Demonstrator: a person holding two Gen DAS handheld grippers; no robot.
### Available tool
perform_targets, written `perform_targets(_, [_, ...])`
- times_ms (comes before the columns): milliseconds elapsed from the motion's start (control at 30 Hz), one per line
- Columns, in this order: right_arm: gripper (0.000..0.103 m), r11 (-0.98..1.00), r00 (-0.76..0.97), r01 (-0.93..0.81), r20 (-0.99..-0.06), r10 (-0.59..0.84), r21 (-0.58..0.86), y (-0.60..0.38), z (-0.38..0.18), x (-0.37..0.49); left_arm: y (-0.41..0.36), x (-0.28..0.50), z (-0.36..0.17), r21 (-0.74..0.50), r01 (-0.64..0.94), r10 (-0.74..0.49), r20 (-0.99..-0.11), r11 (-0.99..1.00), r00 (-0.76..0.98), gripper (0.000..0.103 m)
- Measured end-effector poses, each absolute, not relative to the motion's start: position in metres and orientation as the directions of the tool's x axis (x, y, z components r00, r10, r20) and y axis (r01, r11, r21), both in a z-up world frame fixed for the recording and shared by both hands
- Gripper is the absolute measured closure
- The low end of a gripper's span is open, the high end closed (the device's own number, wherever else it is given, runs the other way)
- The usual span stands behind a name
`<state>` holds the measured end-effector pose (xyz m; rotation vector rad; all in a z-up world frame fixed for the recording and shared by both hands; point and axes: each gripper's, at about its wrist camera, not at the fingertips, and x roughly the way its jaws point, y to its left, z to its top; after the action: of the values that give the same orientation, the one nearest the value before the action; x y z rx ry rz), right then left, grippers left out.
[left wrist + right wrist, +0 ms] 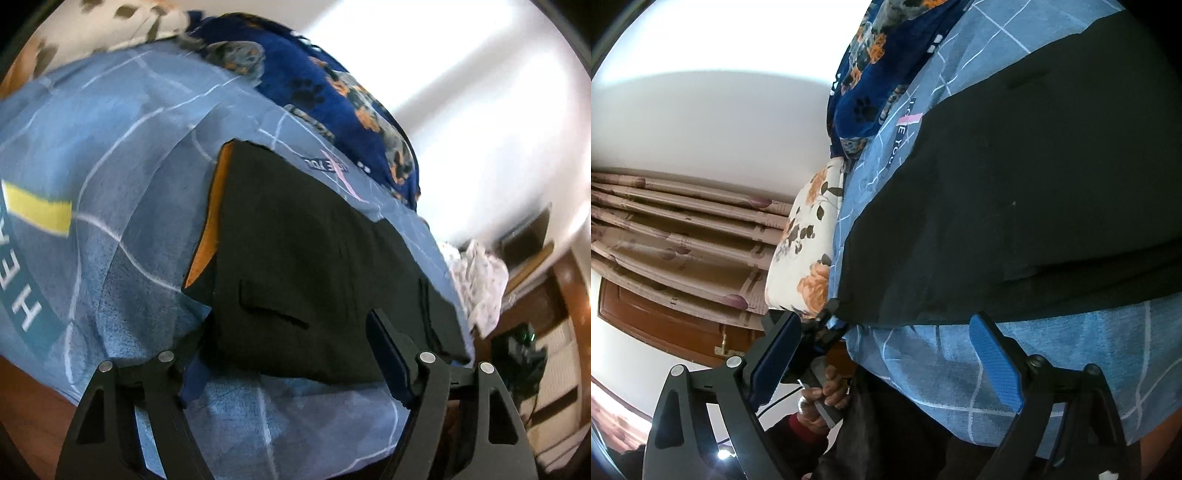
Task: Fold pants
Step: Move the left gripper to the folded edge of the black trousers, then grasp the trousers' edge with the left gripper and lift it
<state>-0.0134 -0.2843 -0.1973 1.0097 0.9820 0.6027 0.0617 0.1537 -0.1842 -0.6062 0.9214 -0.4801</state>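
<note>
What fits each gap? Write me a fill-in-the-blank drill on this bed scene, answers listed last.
The pants are mostly ____ in colour.
They lie on a ____ bedsheet with thin white lines.
Their lining peeks out ____ along one edge.
The right gripper has its jaws ____, gripping nothing.

Answers: black, blue, orange, open

Both grippers have black linkage arms with silver pivot screws and blue finger pads (pixel 995 363); a dark red sleeve (pixel 803 424) shows.
</note>
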Motion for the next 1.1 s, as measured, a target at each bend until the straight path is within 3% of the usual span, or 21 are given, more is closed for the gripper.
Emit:
perform_targets(300, [0.011,0.404,0.464,0.020,-0.366,0.807,0.915,-0.282,-0.192,-0.020,0.166,0.057,-0.194,-0.805,-0.002,-0.666,-0.493,0.593,0.560,0.026])
perform_targets(667, [0.010,0.402,0.459,0.004,-0.359,0.813,0.916,-0.271,-0.183,-0.033,0.165,0.062,-0.172,-0.817,0.104,-0.693,-0.404,0.566,0.597,0.025])
perform_targets(867, [0.008,0.397,0.452,0.009,-0.358,0.817,0.918,-0.268,-0.185,-0.033,0.161,0.064,-0.189,-0.762,0.054,-0.653,-0.513,0.645,0.556,0.026])
perform_targets(1000, [0.008,0.400,0.447,-0.004,-0.356,0.820,0.917,-0.266,-0.183,-0.036,0.146,0.064,-0.186,-0.702,0.116,-0.635,-0.545,0.703,0.548,0.026])
perform_targets(1033, [0.008,0.401,0.447,-0.005,-0.356,0.820,0.916,-0.265,-0.182,-0.036,0.142,0.065,-0.187,-0.686,0.116,-0.627,-0.565,0.718,0.537,0.028])
perform_targets(1100, [0.008,0.400,0.446,-0.004,-0.357,0.821,0.916,-0.265,-0.182,-0.036,0.140,0.068,-0.188,-0.668,0.090,-0.608,-0.603,0.738,0.516,0.048])
